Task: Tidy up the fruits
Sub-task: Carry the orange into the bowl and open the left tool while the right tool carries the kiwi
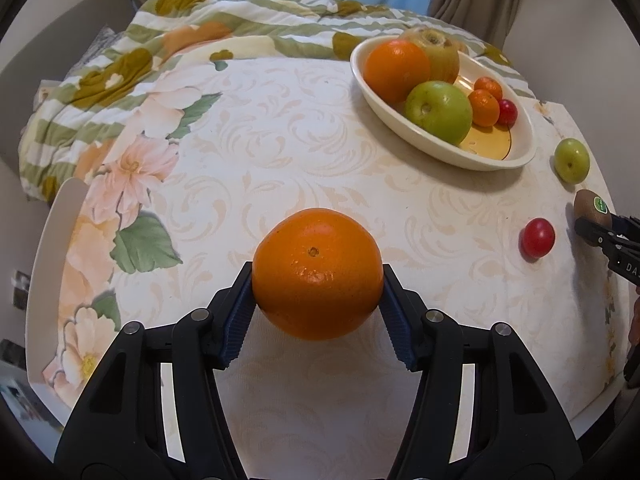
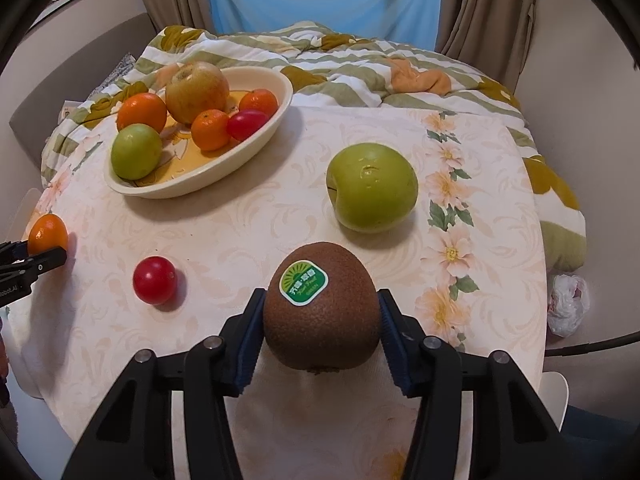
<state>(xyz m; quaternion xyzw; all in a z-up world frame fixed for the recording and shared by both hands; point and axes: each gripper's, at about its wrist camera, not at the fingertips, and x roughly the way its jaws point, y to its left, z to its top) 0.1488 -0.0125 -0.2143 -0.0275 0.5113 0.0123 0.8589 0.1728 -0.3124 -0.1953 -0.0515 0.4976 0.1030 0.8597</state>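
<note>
My left tongs [image 1: 318, 300] grip an orange [image 1: 318, 272]; my right tongs [image 2: 320, 328] clench a kiwi [image 2: 322, 320] near the bowl [image 2: 248, 148].

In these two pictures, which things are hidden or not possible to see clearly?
- Left wrist view: the underside of the orange is hidden by its own bulk, so contact with the table is unclear.
- Left wrist view: the kiwi is partly covered by the right gripper at the picture's edge.
- Right wrist view: the small print on the kiwi's sticker is too small to read.
</note>
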